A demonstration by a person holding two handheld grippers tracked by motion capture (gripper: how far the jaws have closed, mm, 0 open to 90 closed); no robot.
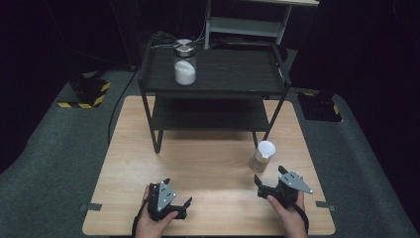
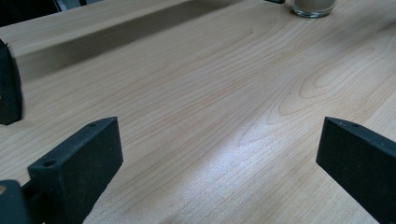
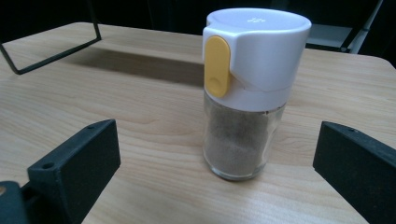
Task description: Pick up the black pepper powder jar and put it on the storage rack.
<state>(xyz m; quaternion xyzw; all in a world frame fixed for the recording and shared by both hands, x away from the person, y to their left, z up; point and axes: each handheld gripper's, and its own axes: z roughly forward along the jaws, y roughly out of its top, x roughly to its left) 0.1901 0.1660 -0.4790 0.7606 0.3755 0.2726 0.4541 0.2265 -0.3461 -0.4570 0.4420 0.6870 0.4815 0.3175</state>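
Overhead, pale wooden table (image 1: 208, 163) on grey carpet (image 1: 49, 163), dark room, both hand-held grippers open, empty.

Shaker (image 1: 262, 155) on table (image 1: 208, 163) right of rack (image 1: 213, 89), jar (image 1: 184, 62) on rack's top shelf

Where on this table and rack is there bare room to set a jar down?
Bare wood lies between the rack legs and the two grippers, left of the shaker. The rack's top shelf is bare to the right of the white-filled jar. It is tightest by the right gripper, just in front of the shaker.
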